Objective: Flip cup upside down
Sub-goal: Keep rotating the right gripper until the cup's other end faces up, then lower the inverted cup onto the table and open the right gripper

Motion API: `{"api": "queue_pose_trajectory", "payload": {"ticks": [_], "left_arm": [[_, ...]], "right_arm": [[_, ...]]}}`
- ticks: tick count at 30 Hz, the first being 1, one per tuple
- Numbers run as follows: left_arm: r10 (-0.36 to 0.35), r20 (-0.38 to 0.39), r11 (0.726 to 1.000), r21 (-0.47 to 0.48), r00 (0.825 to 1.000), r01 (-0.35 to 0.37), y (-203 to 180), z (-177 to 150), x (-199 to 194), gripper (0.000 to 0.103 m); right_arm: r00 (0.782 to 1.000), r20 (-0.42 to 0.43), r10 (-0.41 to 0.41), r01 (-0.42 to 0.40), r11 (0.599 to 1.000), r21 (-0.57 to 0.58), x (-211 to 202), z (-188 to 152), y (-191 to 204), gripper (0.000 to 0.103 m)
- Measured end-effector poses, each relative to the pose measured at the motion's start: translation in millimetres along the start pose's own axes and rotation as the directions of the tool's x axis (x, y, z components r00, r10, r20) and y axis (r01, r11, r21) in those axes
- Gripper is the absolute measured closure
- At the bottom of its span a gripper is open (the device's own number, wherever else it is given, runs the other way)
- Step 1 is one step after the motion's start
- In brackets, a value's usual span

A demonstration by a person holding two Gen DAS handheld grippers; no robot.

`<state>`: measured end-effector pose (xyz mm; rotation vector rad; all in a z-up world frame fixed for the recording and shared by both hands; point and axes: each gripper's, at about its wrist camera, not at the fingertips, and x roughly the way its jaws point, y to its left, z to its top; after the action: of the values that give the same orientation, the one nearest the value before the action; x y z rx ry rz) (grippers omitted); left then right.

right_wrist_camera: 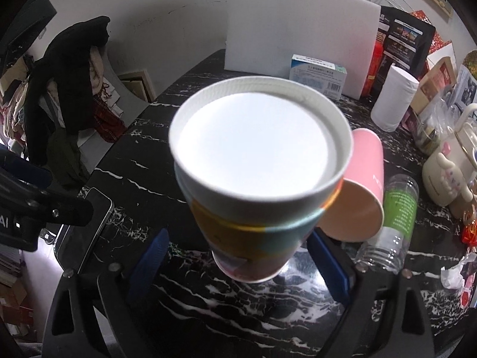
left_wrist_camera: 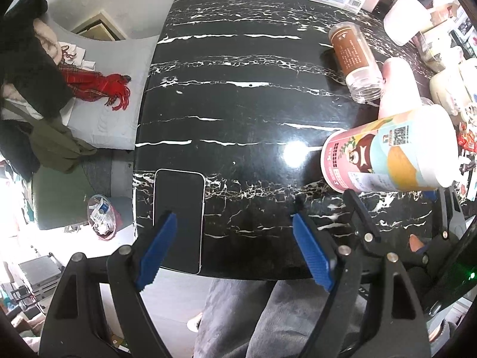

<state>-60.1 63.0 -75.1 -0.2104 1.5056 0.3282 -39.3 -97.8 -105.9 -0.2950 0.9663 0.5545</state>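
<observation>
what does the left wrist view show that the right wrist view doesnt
Only the left wrist view: the open left gripper, a red scarf, and the printed side of the paper cup.

Only the right wrist view: the cup's white interior, a white roll, a green-labelled bottle.

Both: the cup held in the right gripper, the phone, the black marble table.

Black white-veined marble table (left_wrist_camera: 238,104), pale wall (right_wrist_camera: 179,15), grey bed (left_wrist_camera: 98,89) strewn with clothes (left_wrist_camera: 32,68), lamp glare on tabletop.
</observation>
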Motion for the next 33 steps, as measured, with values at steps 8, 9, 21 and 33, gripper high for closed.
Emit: {"api": "queue_pose_trajectory", "payload": {"ticks": [8, 9, 21, 33], "left_arm": [[-0.012, 0.033, 0.999, 0.044, 0.999, 0.011, -9, 8, -23, 0.024], [-0.014, 0.04, 0.999, 0.052, 0.999, 0.012, -12, 9, -27, 0.023], [-0.041, 0.113, 0.988, 0.155, 0.993, 0.024, -52, 32, -73, 0.023], [-0.045, 0.153, 0.972, 0.237, 0.987, 0.008, -80, 38, -106, 0.017]], "right_arm": [[0.997, -0.077, -0.026, 0.027, 0.999, 0.019, -26, 10, -20, 0.009], [0.996, -0.086, -0.036, 0.038, 0.999, 0.019, -32, 12, -24, 0.009], [0.985, -0.167, -0.03, 0.048, 0.993, 0.105, -87, 45, -67, 0.009], [0.961, -0.274, -0.03, 0.074, 0.985, 0.153, -111, 70, -82, 0.009]]}}
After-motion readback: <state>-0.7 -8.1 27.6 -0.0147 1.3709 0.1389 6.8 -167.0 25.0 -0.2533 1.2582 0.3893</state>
